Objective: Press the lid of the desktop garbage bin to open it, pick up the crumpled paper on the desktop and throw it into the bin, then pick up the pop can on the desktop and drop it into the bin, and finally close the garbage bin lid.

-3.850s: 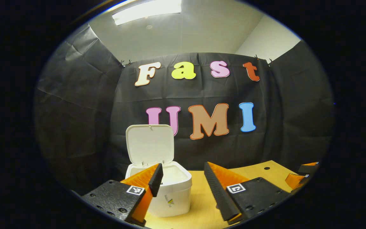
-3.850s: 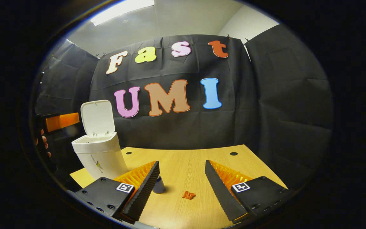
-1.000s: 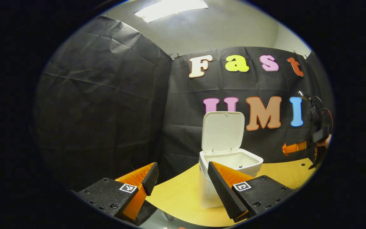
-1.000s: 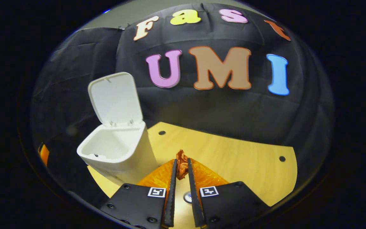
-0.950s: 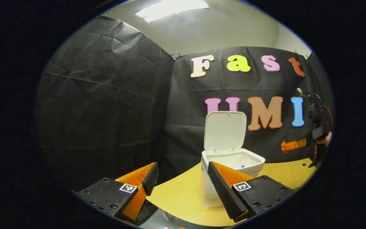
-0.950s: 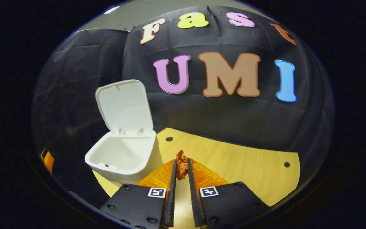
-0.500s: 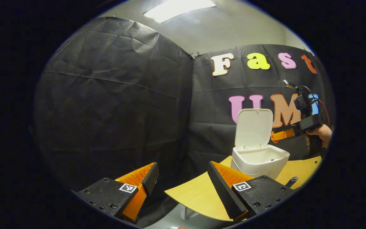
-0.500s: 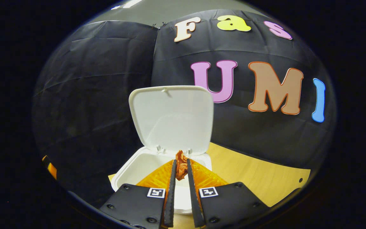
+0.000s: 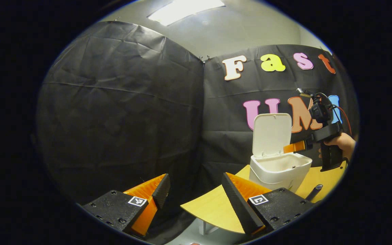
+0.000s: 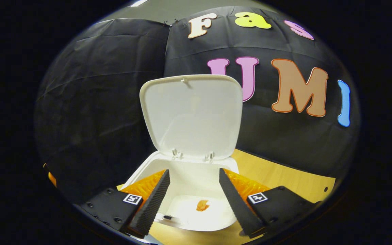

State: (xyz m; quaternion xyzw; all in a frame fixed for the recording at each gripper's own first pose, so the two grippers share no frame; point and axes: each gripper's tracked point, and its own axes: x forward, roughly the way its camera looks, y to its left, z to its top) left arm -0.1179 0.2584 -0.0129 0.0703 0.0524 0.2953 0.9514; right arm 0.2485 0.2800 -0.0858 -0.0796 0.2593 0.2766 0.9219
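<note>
The white desktop bin [image 10: 138, 175] stands open, its lid [image 10: 191, 115] raised upright behind the opening. The orange crumpled paper [image 10: 202, 205] lies on the bin's floor. My right gripper [image 10: 194, 177] hangs open just above the bin's mouth, nothing between its fingers. In the left gripper view the bin [image 9: 279, 172] is at the right, with the right gripper [image 9: 296, 147] held over it by a hand [image 9: 345, 143]. My left gripper [image 9: 196, 185] is open and empty, off the table's left corner. A dark slim object [image 9: 313, 192], perhaps the pop can, sits right of the bin.
The light wooden table [image 10: 284, 183] runs to the right behind the bin, with small round holes near its edge. Its near left corner [image 9: 209, 207] juts out above the floor. Black cloth walls close off the back and left.
The right gripper carried the paper over the open bin, then opened; the paper dropped onto the bin's floor. The left gripper stayed open and turned slightly left.
</note>
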